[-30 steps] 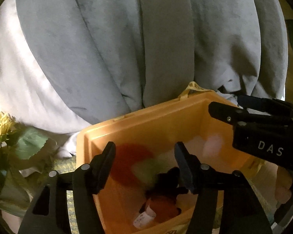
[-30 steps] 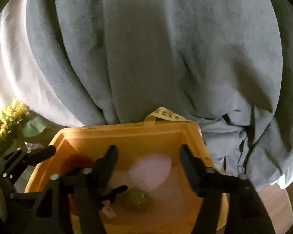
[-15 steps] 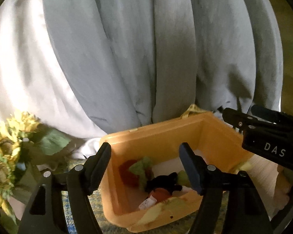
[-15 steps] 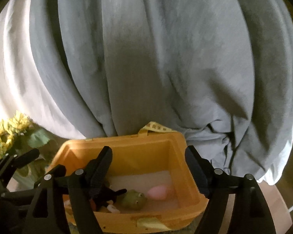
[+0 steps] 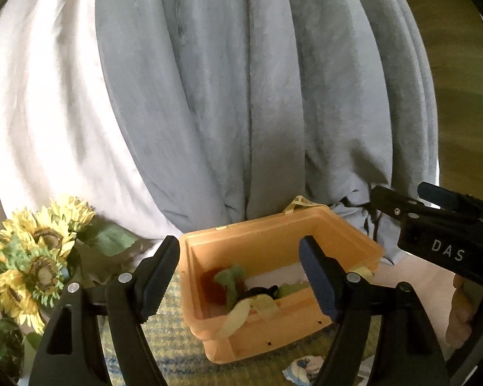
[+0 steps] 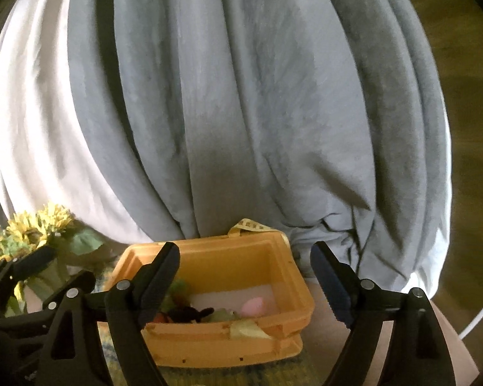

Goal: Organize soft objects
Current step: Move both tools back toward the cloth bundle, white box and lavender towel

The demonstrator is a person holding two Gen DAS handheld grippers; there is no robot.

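Lettering "DAS" on right gripper (image 5: pixel 434 222) body, jaws spread, empty. Left gripper (image 5: pixel 238 276) likewise spread, empty, before orange bin (image 5: pixel 273 234). Yellow tag (image 6: pixel 249 224) print unreadable.

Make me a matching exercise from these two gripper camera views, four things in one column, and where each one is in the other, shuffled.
Things:
1. pink egg-shaped toy
2. sunflowers
3. grey curtain
4. yellow tape strip

Places:
A. hanging behind the orange bin
B. on the bin's back rim
C. inside the bin, toward its right side
D. left of the bin

Pairs: 1-C, 2-D, 3-A, 4-B
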